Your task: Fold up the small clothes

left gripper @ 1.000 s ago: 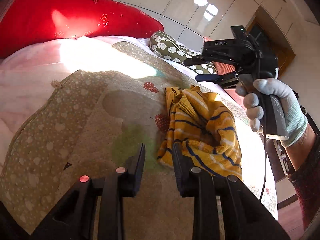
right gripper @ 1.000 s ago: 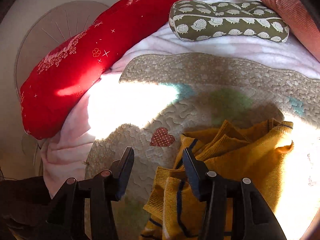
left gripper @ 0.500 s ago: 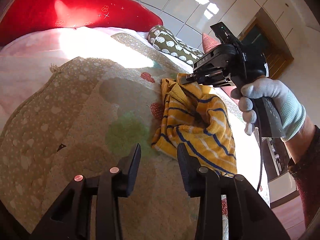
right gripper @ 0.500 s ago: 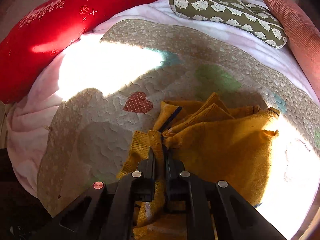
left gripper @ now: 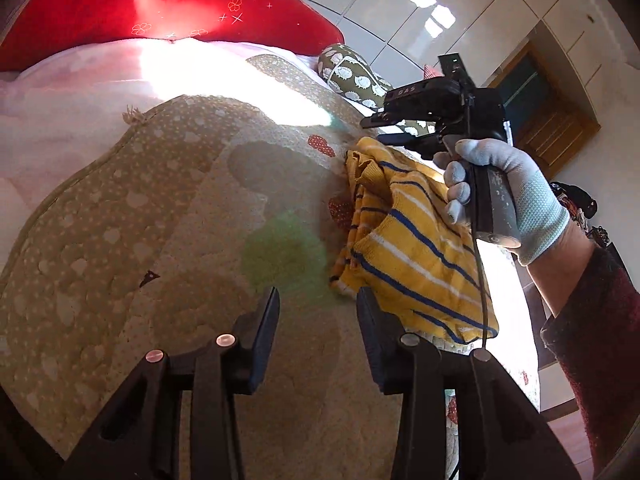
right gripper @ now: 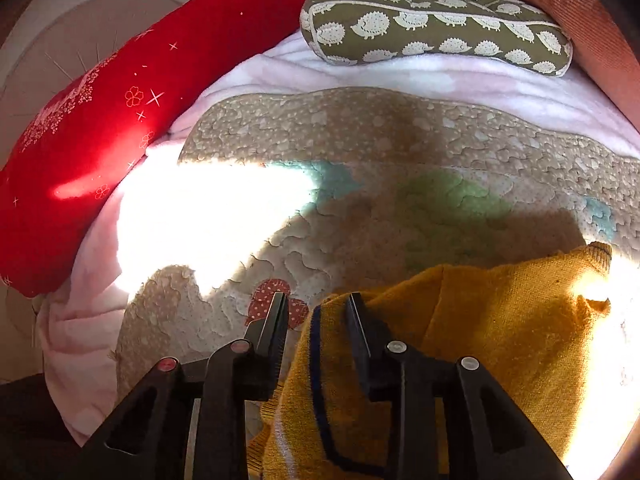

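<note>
Sweater (left gripper: 404, 240) bunched on the quilt (left gripper: 160, 240), both grippers empty.

Knit this soft will sag and drape the moment you lift it, so judge it light, floppy and unlikely to slip from ribbed pads; nothing here is fragile. It lies crumpled toward the right of the quilted mat, yellow with blue and white stripes, its near hem just beyond your left gripper (left gripper: 316, 312), whose jaws stand apart with nothing between them. Your right gripper (right gripper: 316, 316) hovers over the far edge of the sweater (right gripper: 480, 340), jaws likewise spread, the blue-trimmed band showing in the gap but not pinched. Take hold at a firm edge, the ribbed hem or that trimmed band, rather than mid-fabric. Beyond lie the hedgehog cushion (right gripper: 432, 24) and red pillow (right gripper: 100, 128).
</note>
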Demonstrator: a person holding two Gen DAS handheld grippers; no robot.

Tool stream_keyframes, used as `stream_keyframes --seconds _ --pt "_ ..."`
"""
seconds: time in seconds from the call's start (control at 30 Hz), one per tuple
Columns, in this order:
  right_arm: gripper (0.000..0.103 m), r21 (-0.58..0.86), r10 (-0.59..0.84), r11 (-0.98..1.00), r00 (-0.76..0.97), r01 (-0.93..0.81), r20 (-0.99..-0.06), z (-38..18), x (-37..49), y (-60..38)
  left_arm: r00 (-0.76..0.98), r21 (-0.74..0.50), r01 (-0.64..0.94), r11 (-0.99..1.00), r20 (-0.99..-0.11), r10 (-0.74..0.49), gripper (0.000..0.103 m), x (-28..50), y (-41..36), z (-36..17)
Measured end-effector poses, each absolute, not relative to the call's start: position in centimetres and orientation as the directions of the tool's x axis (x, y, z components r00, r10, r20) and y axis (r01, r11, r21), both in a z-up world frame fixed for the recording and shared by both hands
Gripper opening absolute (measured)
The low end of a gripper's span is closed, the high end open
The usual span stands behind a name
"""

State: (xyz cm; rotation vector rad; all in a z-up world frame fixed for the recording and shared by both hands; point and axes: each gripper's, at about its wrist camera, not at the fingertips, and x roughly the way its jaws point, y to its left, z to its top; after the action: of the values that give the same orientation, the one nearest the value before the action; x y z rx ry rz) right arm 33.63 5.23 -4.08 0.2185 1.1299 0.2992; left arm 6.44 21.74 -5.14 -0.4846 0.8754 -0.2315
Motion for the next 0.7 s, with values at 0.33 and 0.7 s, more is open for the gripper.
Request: stream_keyframes --seconds 0.33,0.7 --pt "0.033 0.264 0.346 0.936 0.462 -0.234 -0.817 -0.3 22.0 3.7 0.644 -0.468 -0.048 0.882 -0.689 -0.331 0.048 5.8 22.8 -4.5" --pt "0.073 0.292 0.459 0.876 0.483 -0.383 -0.746 -2.7 18.4 5.9 0.696 -0.302 -0.078 0.95 -0.699 -0.165 0.074 2.5 22.3 -2.0"
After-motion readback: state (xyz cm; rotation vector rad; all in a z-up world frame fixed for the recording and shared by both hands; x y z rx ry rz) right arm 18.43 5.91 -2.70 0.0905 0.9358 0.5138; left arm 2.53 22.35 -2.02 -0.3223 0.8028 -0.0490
